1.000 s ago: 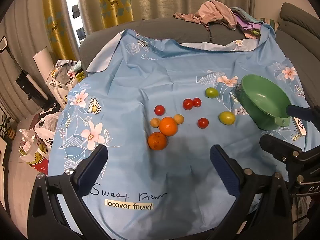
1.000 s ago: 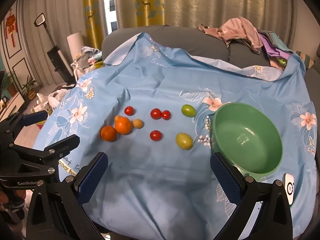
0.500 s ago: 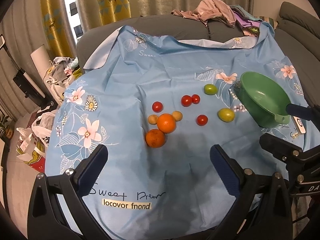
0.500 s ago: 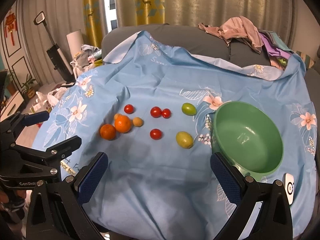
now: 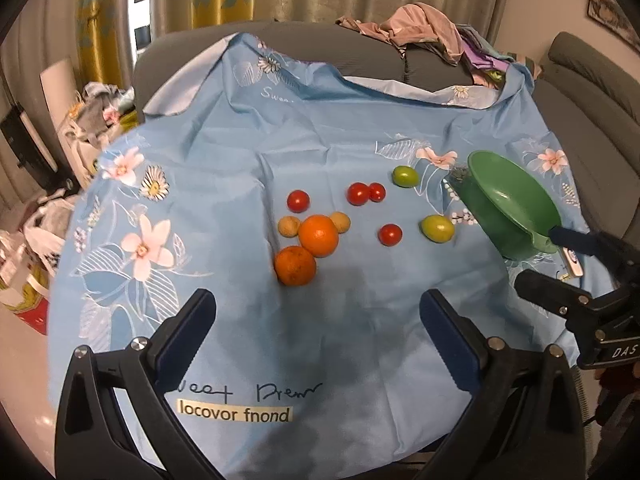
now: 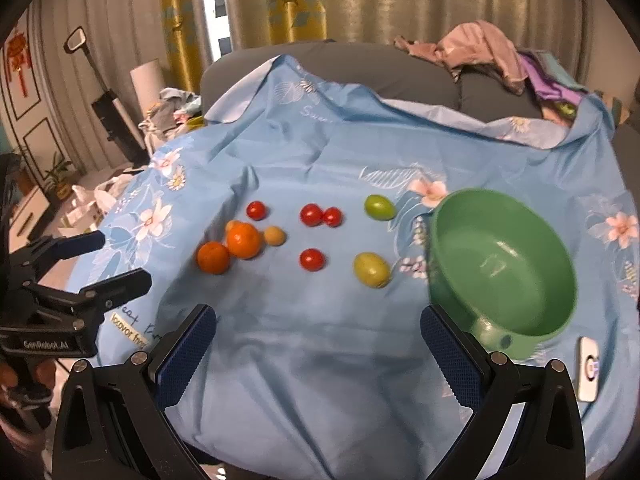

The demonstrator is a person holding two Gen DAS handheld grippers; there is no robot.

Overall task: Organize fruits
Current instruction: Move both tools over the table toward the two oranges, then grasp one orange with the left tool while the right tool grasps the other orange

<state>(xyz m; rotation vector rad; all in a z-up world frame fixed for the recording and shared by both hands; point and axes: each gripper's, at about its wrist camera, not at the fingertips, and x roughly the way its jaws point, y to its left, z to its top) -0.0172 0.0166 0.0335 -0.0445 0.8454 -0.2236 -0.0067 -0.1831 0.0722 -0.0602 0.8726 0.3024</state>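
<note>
Both tongs (image 5: 318, 328) (image 6: 318, 334) wide and empty, left pair nearer the oranges (image 5: 319, 235) than before.

Your left wrist camera looks forward and down from the near edge of the blue cloth (image 5: 320, 128), left of middle; your right one (nearer the right edge) sits beside the green bowl (image 6: 504, 264). Both share the fruits mid-cloth, the bowl, and each other's gripper.

Soft indoor light is spread evenly over the blue cloth (image 5: 248, 152), and a dim shadow is seen on it below the oranges (image 5: 319, 235). Daylight glare is visible at the window (image 6: 210, 4) behind the cloth. Edges are strongly bent and darkened; the green bowl (image 6: 560, 264) is slightly blurred.
</note>
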